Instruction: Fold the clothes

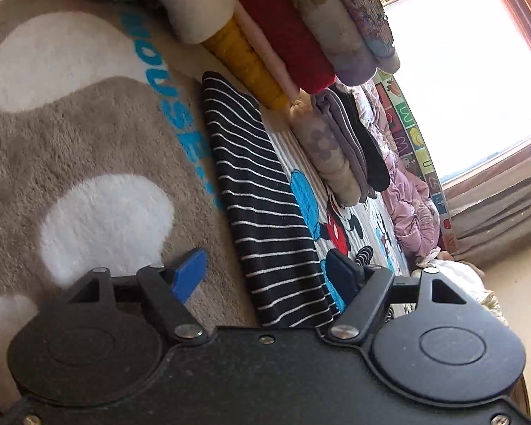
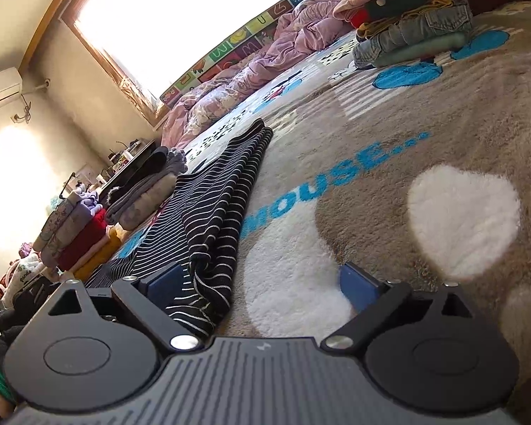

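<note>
A black garment with thin white stripes [image 1: 265, 212] lies folded lengthwise on the plush rug. In the left wrist view my left gripper [image 1: 269, 276] is open, its blue pads [image 1: 189, 276] straddling the garment's near end, low over it. In the right wrist view the same striped garment [image 2: 216, 205] runs away from me. My right gripper [image 2: 262, 283] is open, its left pad beside the garment's bunched near edge and its right pad [image 2: 357, 288] over the rug. Neither gripper holds cloth.
The brown and white rug [image 2: 424, 177] bears blue "MOUSE" lettering. Stacks of folded clothes [image 1: 283, 35] stand just beyond the garment. Another pile with jeans [image 2: 417, 32] sits far right. A pink quilt [image 2: 265, 63] lies by an alphabet mat under the window.
</note>
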The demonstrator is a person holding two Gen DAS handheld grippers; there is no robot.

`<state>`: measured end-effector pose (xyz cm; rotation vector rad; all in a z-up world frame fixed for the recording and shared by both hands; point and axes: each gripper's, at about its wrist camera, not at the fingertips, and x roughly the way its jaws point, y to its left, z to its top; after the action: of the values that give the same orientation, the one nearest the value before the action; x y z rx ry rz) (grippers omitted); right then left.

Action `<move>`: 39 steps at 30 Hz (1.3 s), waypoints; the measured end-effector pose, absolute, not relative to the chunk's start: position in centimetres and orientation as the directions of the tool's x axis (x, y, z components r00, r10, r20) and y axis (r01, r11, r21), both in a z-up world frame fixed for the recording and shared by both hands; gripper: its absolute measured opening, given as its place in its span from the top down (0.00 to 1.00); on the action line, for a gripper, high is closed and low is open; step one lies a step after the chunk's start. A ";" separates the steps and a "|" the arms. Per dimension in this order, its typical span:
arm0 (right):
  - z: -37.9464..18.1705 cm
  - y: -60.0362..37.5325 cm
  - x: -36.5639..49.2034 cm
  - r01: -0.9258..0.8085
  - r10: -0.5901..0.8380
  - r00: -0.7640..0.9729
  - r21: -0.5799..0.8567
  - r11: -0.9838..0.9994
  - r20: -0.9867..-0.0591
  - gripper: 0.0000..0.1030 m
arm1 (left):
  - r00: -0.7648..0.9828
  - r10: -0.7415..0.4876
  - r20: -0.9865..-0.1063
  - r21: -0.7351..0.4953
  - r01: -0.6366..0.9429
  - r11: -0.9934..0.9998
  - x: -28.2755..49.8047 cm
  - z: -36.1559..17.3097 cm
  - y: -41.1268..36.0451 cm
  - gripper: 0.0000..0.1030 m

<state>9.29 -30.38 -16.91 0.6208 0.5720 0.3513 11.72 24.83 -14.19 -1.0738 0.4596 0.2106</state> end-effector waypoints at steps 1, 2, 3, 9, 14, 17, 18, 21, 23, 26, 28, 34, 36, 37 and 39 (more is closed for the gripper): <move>-16.9 -30.3 9.3 -0.136 0.467 0.792 0.630 0.764 -0.395 0.08 | 0.889 -0.054 -0.455 -0.804 -0.383 0.455 11.7 -14.4 25.3 0.31; -16.9 -30.2 9.4 -0.135 0.464 0.793 0.628 0.766 -0.395 0.07 | 0.891 -0.056 -0.450 -0.806 -0.378 0.455 11.9 -14.5 25.6 0.32; -17.0 -30.2 9.4 -0.133 0.461 0.794 0.627 0.768 -0.396 0.07 | 0.892 -0.055 -0.449 -0.808 -0.379 0.451 12.2 -14.6 26.0 0.36; -17.1 -29.9 9.9 -0.124 0.447 0.803 0.623 0.772 -0.395 0.06 | 0.896 -0.051 -0.440 -0.826 -0.383 0.413 13.6 -15.9 27.9 0.60; -17.2 -29.4 10.4 -0.131 0.435 0.808 0.600 0.790 -0.397 0.01 | 0.903 -0.053 -0.427 -0.828 -0.366 0.425 15.1 -16.2 28.5 0.66; -17.2 -29.0 10.7 -0.135 0.428 0.810 0.583 0.801 -0.401 0.00 | 0.907 -0.056 -0.416 -0.824 -0.350 0.446 15.8 -16.2 28.5 0.67; -17.3 -28.9 10.7 -0.135 0.426 0.811 0.581 0.803 -0.400 0.00 | 0.909 -0.057 -0.413 -0.822 -0.345 0.453 16.1 -16.2 28.5 0.69; -17.3 -28.9 11.0 -0.131 0.423 0.815 0.587 0.799 -0.395 0.00 | 0.913 -0.060 -0.403 -0.817 -0.329 0.473 16.8 -16.2 28.5 0.75; -17.3 -29.0 11.3 -0.127 0.424 0.818 0.597 0.792 -0.390 0.00 | 0.916 -0.065 -0.395 -0.810 -0.314 0.496 17.2 -15.9 28.2 0.79; -17.3 -29.1 11.7 -0.120 0.426 0.819 0.611 0.782 -0.384 0.00 | 0.924 -0.084 -0.374 -0.793 -0.272 0.544 17.5 -14.8 27.0 0.88; -17.3 -29.2 11.8 -0.114 0.427 0.821 0.624 0.773 -0.378 0.00 | 0.932 -0.097 -0.349 -0.776 -0.229 0.587 17.4 -13.7 25.8 0.88; -17.2 -29.6 12.1 -0.098 0.435 0.829 0.674 0.732 -0.351 0.01 | 0.939 -0.181 -0.292 -0.662 -0.061 0.747 17.2 -9.8 19.9 0.88; -17.1 -29.6 12.1 -0.100 0.443 0.831 0.694 0.713 -0.336 0.02 | 0.934 -0.202 -0.295 -0.597 -0.015 0.802 17.1 -8.7 17.4 0.88; -17.1 -29.7 12.1 -0.102 0.449 0.831 0.704 0.703 -0.328 0.04 | 0.930 -0.214 -0.298 -0.564 0.009 0.826 17.0 -8.3 16.1 0.88; -16.9 -29.6 12.0 -0.112 0.464 0.830 0.722 0.683 -0.310 0.06 | 0.923 -0.235 -0.305 -0.495 0.057 0.867 16.8 -7.5 13.5 0.88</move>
<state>12.00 -29.64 -16.87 0.7563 0.5038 0.3383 16.84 13.50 -7.47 -0.5005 0.3680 -0.1566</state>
